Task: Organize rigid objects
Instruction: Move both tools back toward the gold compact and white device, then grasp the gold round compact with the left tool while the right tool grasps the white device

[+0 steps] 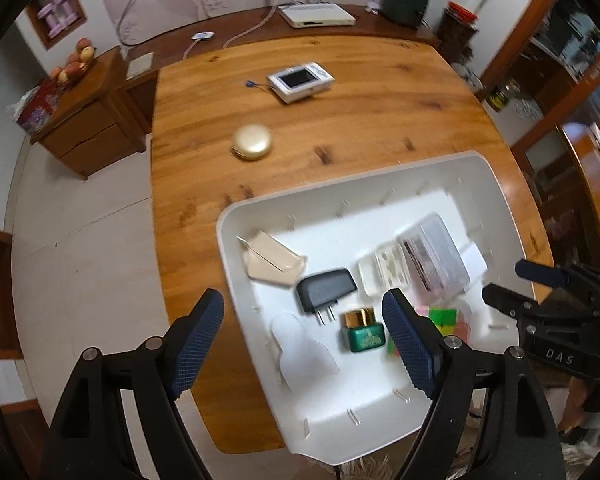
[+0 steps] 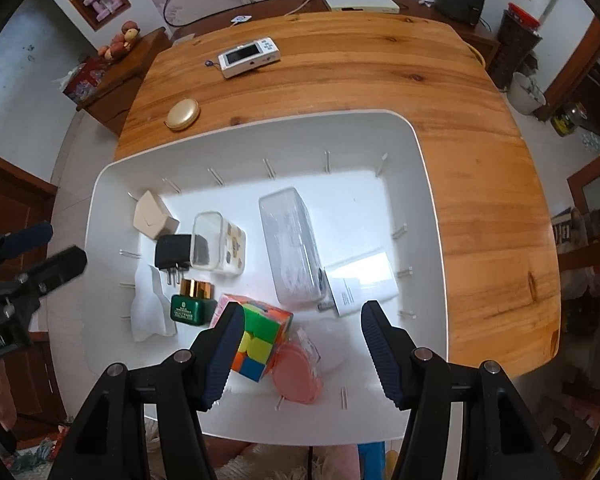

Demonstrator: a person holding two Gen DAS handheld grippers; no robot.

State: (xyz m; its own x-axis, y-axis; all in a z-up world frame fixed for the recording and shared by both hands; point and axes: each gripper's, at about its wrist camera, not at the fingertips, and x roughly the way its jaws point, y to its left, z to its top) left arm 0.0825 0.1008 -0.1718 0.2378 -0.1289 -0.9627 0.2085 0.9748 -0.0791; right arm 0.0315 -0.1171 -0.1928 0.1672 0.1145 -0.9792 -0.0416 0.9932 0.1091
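Your left gripper (image 1: 302, 340) hangs with jaws spread wide and nothing between them, its left finger over the table (image 1: 340, 120) edge, its right finger over the bin (image 1: 380, 184). Your right gripper (image 2: 300, 356) is likewise spread and empty, poised above the bin's near end; the cube (image 2: 262, 340) lies just beside its left finger. Bin contents, right wrist view: beige box (image 2: 152, 216) at 10 o'clock; black plug (image 2: 172, 254) below it, prongs toward you; clear case (image 2: 220, 242) just right of the plug; green bottle (image 2: 192, 306) with gold cap at 8 o'clock; white tissue (image 2: 150, 312) left of the bottle; clear box (image 2: 290, 244) at centre; white booklet (image 2: 360, 284) at 3 o'clock, touching the clear box; pink disc (image 2: 298, 376) at 6 o'clock, against the cube. Outside the bin, on the table: gold compact (image 2: 184, 114) at 11 o'clock, near the bin's far-left corner; white device (image 2: 248, 58) with a screen further off at 12 o'clock, well apart from the bin. The left wrist view shows the same two pieces, compact (image 1: 252, 141) nearer, device (image 1: 300, 81) beyond it.
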